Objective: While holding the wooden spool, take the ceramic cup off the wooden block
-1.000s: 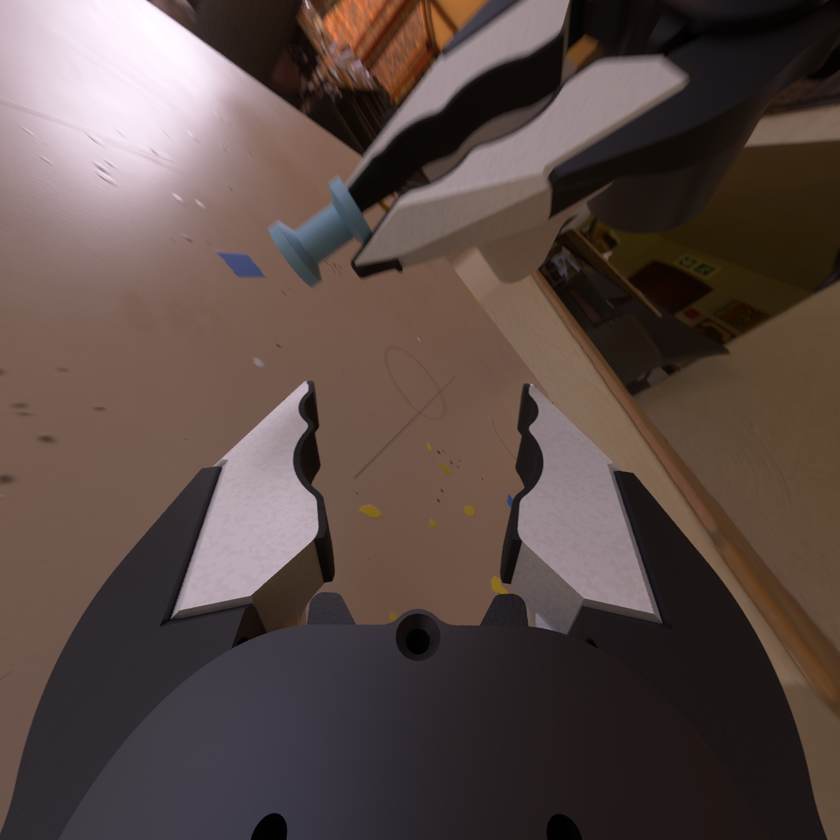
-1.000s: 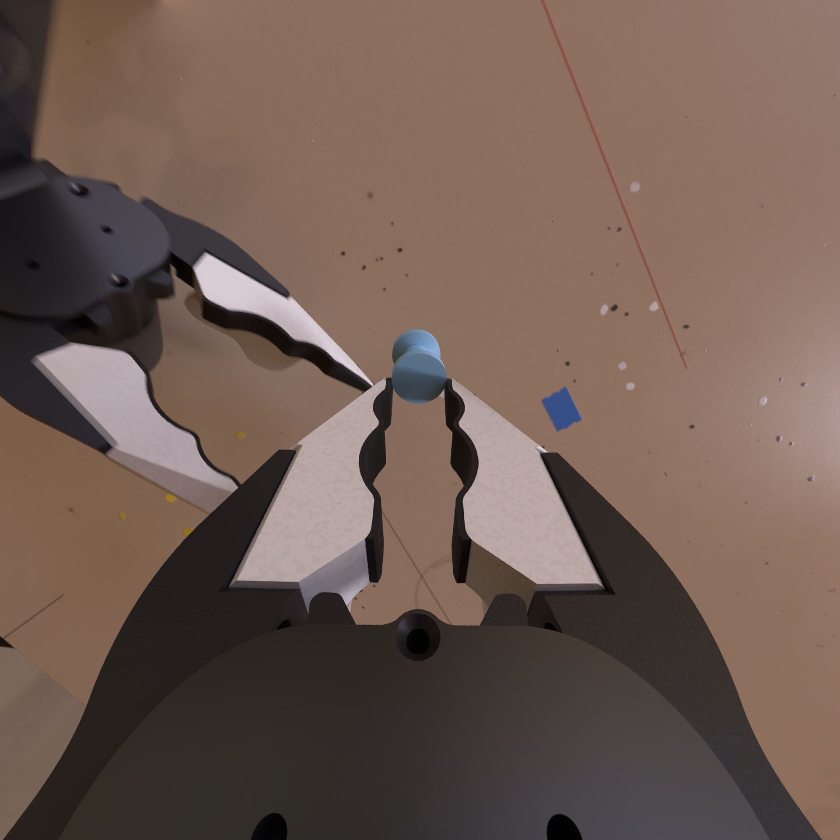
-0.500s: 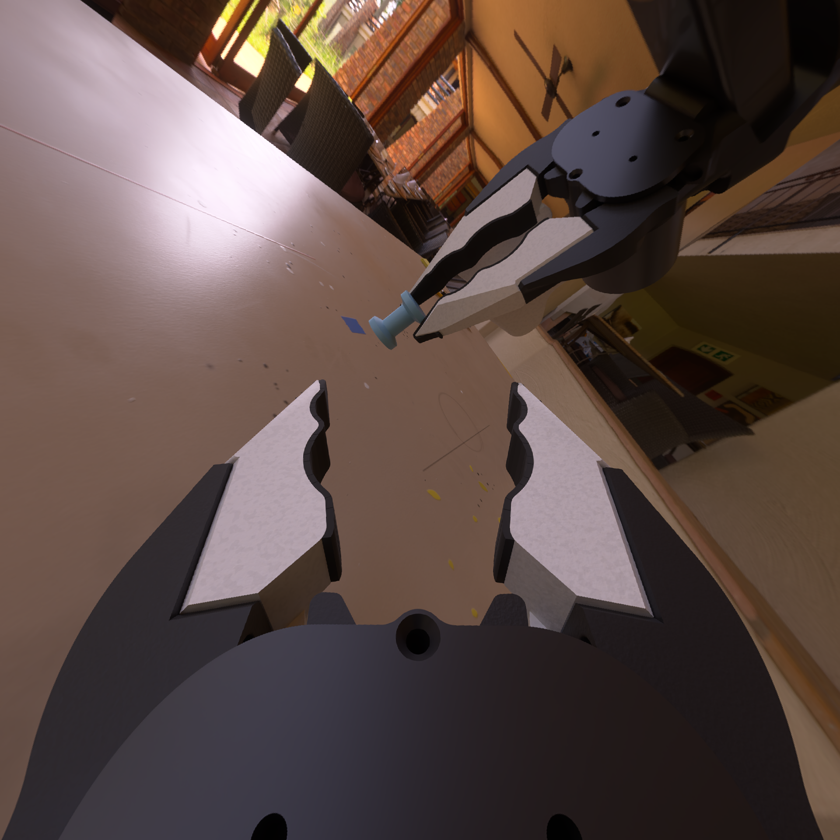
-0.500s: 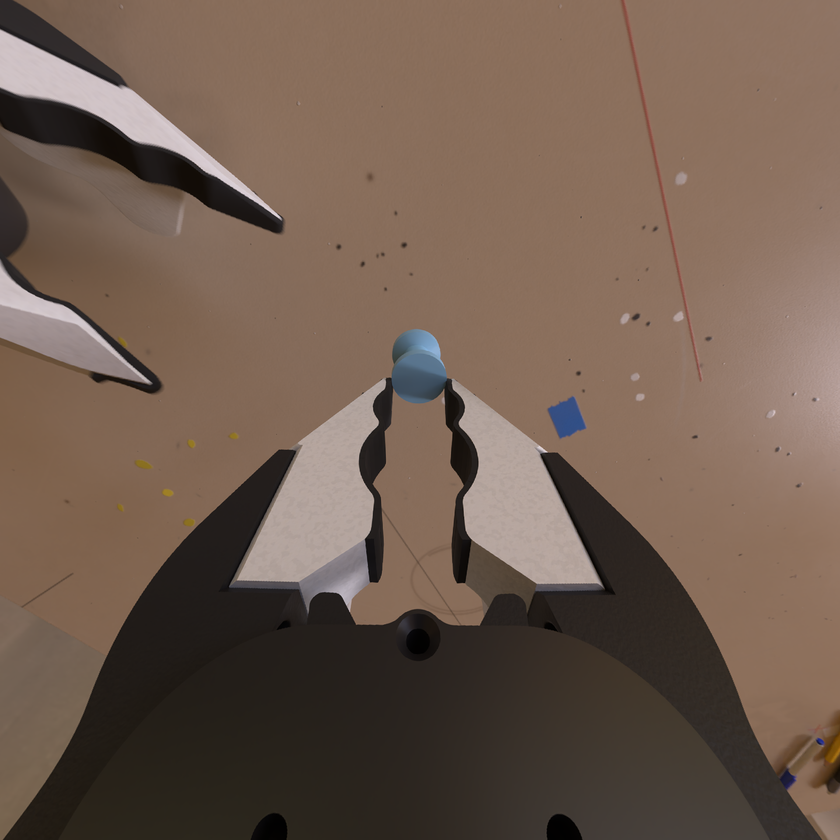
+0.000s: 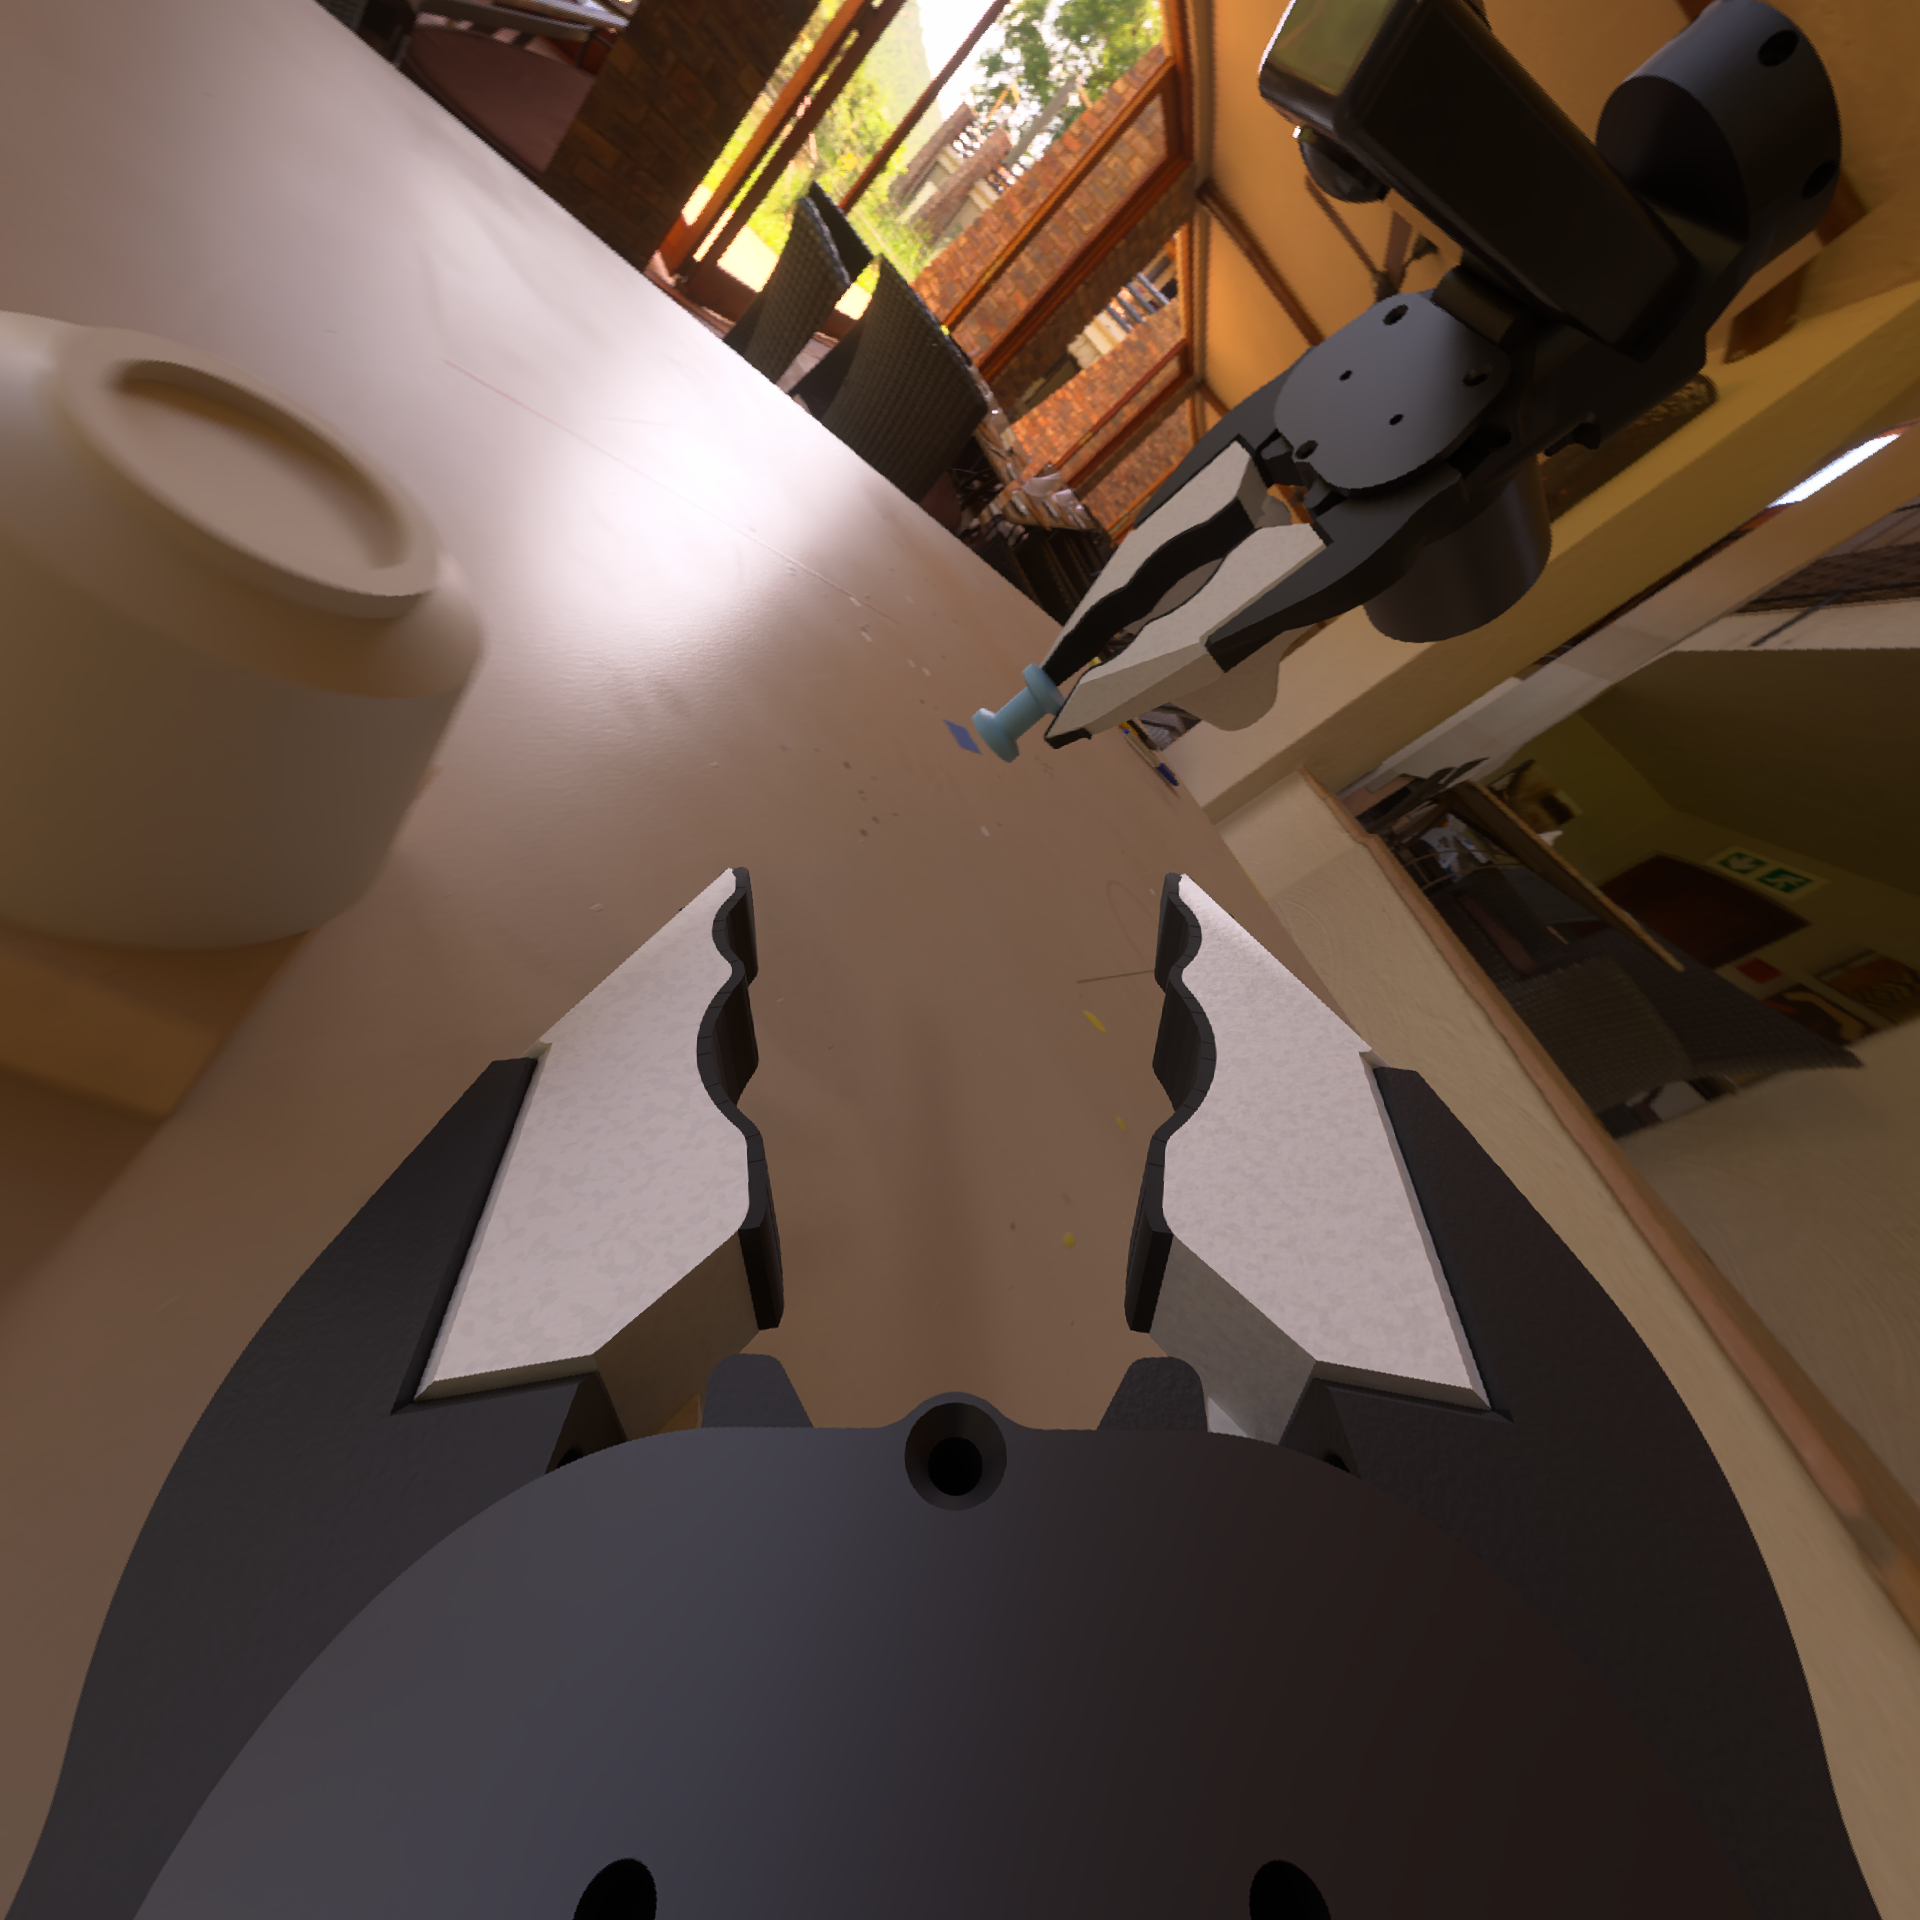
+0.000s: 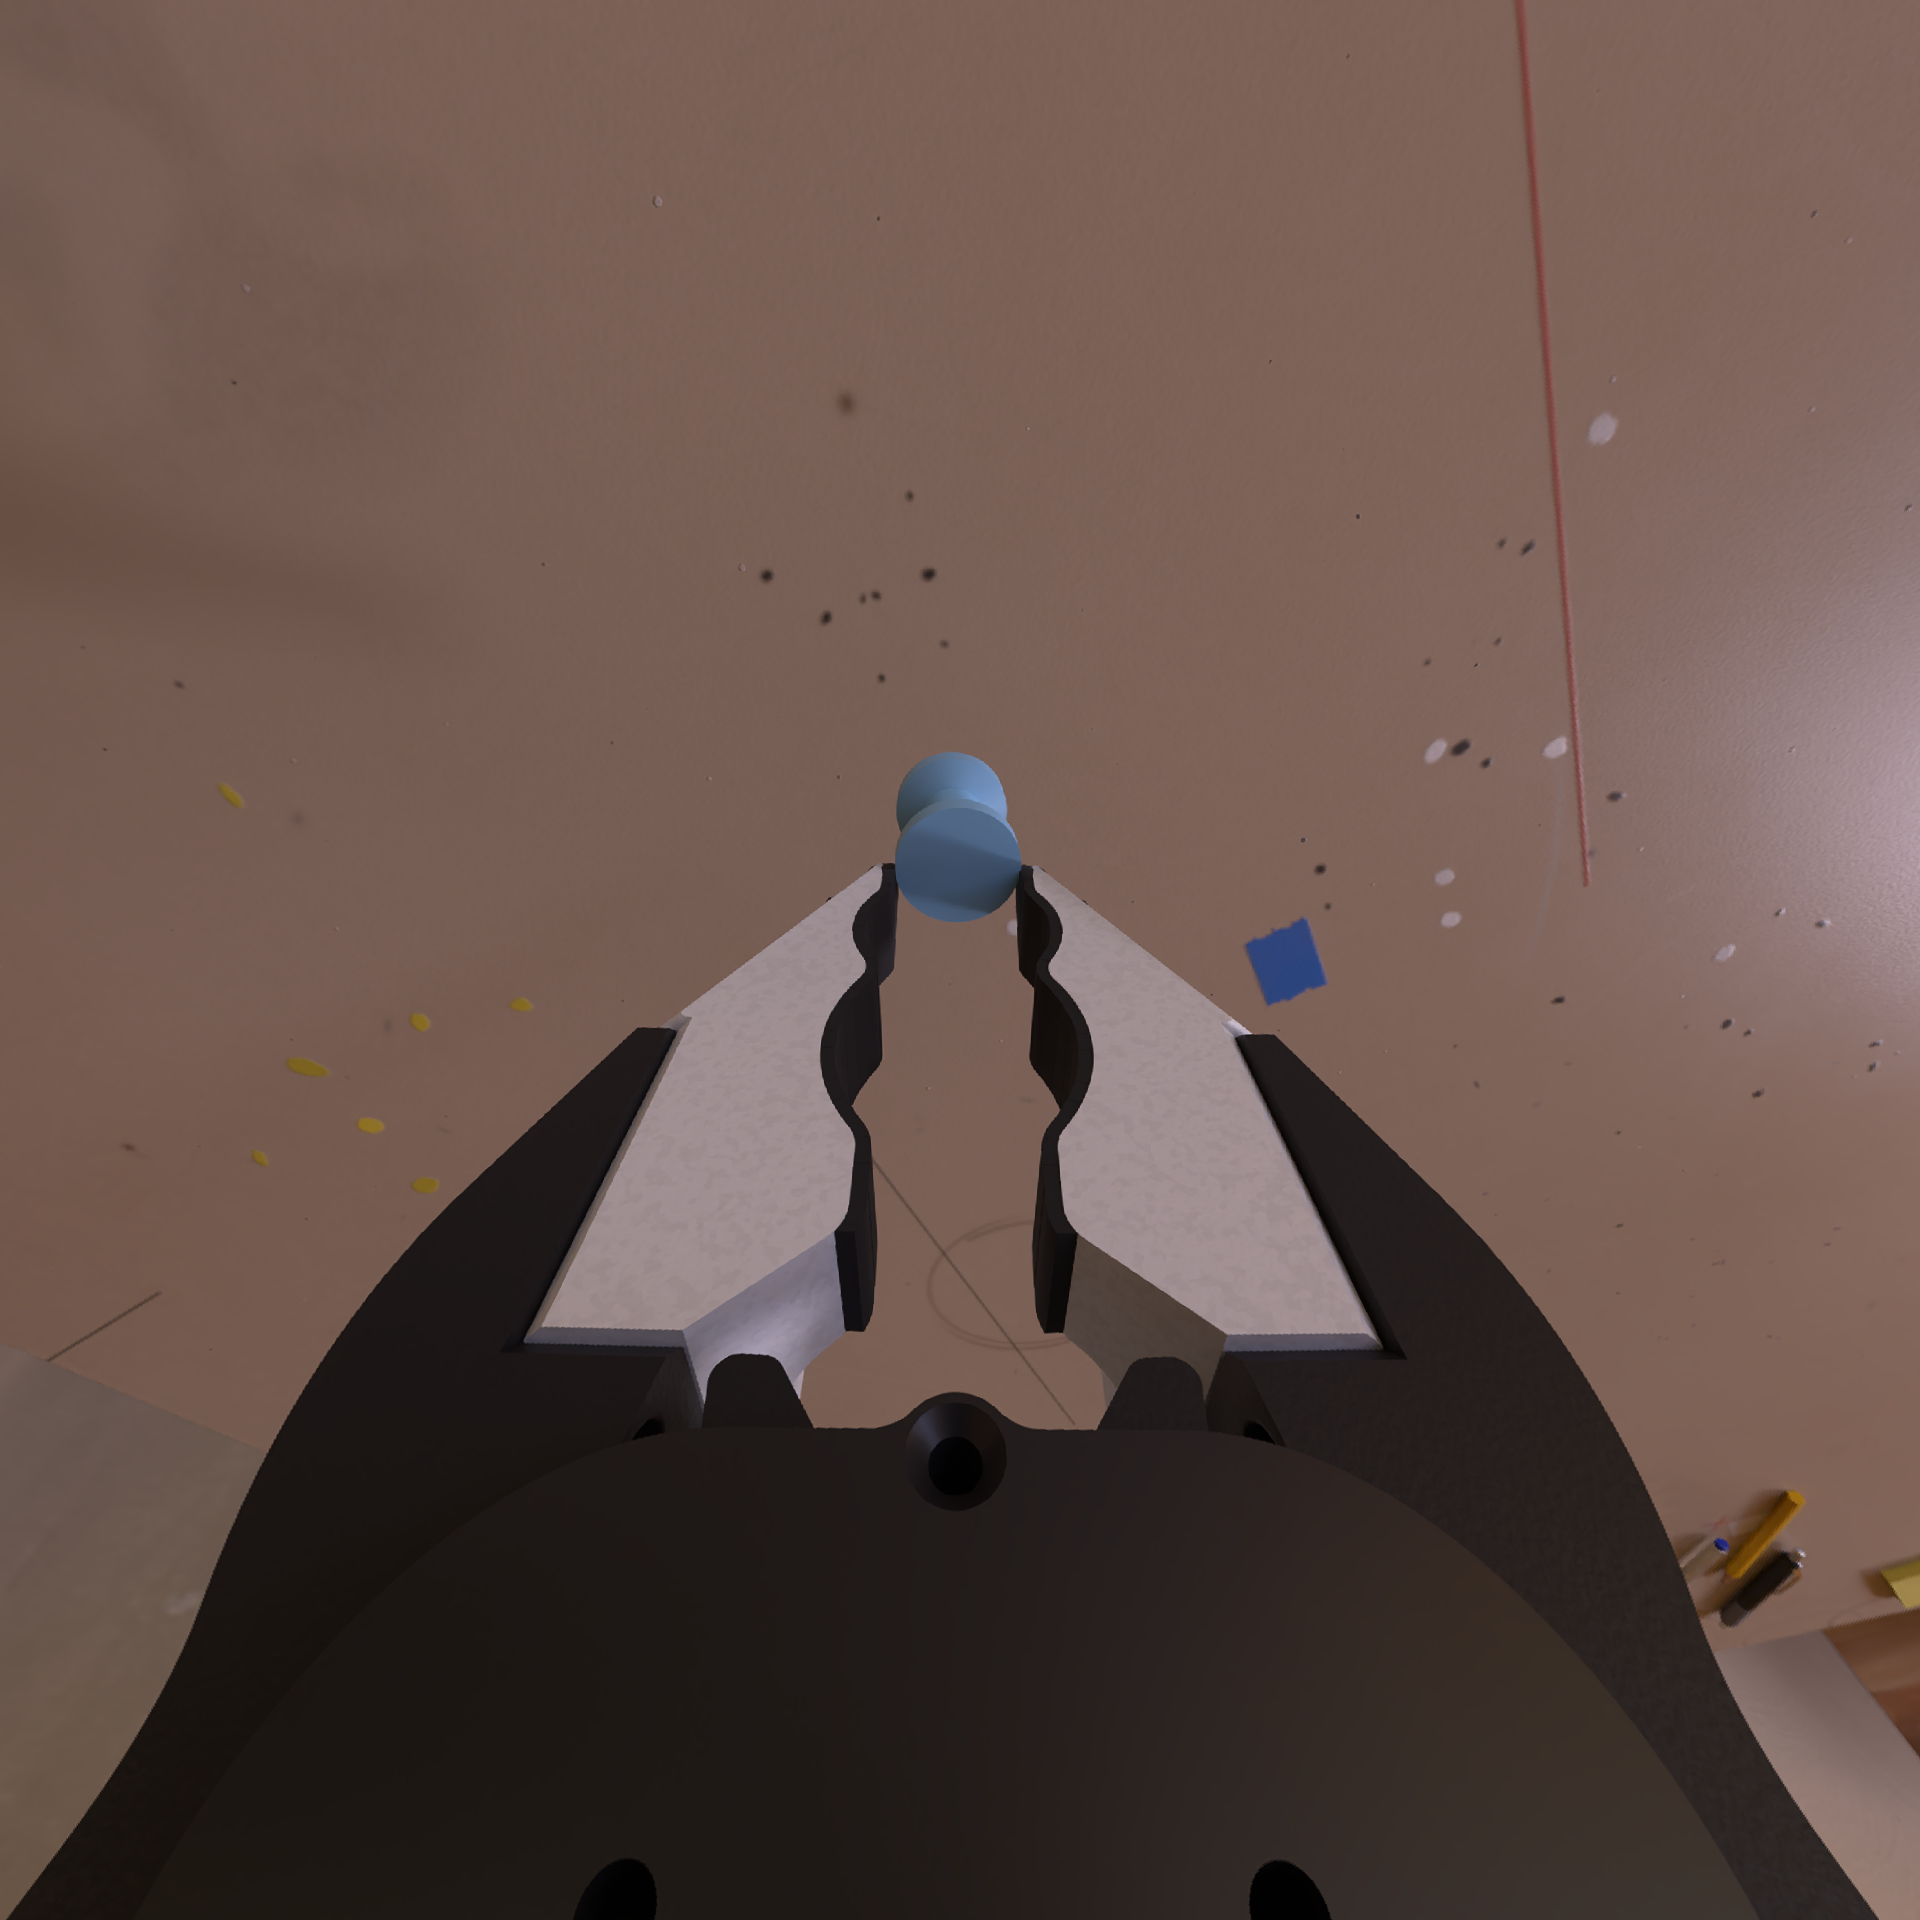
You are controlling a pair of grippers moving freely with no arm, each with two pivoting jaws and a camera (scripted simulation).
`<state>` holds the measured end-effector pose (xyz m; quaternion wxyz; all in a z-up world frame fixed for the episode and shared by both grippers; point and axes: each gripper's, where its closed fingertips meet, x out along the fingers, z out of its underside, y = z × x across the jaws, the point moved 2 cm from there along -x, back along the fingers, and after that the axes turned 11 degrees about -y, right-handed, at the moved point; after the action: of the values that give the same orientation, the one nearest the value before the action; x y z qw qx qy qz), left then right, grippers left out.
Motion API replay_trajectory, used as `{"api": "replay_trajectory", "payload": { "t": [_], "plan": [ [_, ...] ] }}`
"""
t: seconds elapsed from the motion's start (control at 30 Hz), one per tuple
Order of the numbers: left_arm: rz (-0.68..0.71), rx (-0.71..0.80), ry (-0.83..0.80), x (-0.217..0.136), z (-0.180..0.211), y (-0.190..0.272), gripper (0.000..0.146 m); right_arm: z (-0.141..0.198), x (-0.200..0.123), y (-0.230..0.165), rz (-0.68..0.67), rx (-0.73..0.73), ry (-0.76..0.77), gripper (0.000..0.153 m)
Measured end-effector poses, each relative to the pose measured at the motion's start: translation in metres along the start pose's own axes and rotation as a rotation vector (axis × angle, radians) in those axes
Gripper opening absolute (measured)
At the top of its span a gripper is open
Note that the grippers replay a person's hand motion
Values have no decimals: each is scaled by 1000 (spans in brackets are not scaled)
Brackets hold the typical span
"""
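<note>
A cream ceramic cup (image 5: 208, 644) stands at the left of the left wrist view, its ringed end facing up, on a pale wooden block (image 5: 94, 1029). My left gripper (image 5: 951, 883) is open and empty, to the right of the cup and apart from it, low over the table. My right gripper (image 5: 1049, 717) hangs farther off above the table, shut on a small blue spool (image 5: 1006, 722). In the right wrist view the spool (image 6: 956, 852) sticks out from the fingertips of the right gripper (image 6: 954, 871). The cup and block are out of that view.
A brown speckled table (image 6: 623, 416) carries a blue tape square (image 6: 1285, 961), a thin red line (image 6: 1553, 468) and yellow flecks (image 6: 307, 1067). Pens (image 6: 1756, 1558) lie near its edge. The table's side edge (image 5: 1558, 1143) runs at right; chairs (image 5: 862, 343) stand beyond.
The left gripper has drawn back and swung, bringing the cup and block into view at left. The right gripper looks farther away. The left gripper has left the right wrist view.
</note>
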<state>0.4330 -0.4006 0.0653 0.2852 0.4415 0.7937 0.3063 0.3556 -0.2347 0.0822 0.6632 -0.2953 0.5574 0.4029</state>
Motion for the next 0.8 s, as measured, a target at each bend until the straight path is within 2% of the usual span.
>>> {"api": "replay_trajectory", "payload": {
  "t": [0.2,0.43,0.53,0.63,0.8],
  "plan": [
    [-46,-3,0,-28,-1,-13,74,-2,2,1,11,7,-22,23],
    [-91,61,-25,-58,-4,-26,71,-4,3,2,10,7,-23,23],
    [-204,219,-58,-72,-14,-41,69,-9,5,0,25,-14,-19,23],
    [-337,419,-165,-79,-26,-57,70,-15,7,-3,35,-41,-19,23],
    [-397,568,-299,-69,-39,-63,64,-18,8,-6,67,-77,-28,23]
  ]
}}
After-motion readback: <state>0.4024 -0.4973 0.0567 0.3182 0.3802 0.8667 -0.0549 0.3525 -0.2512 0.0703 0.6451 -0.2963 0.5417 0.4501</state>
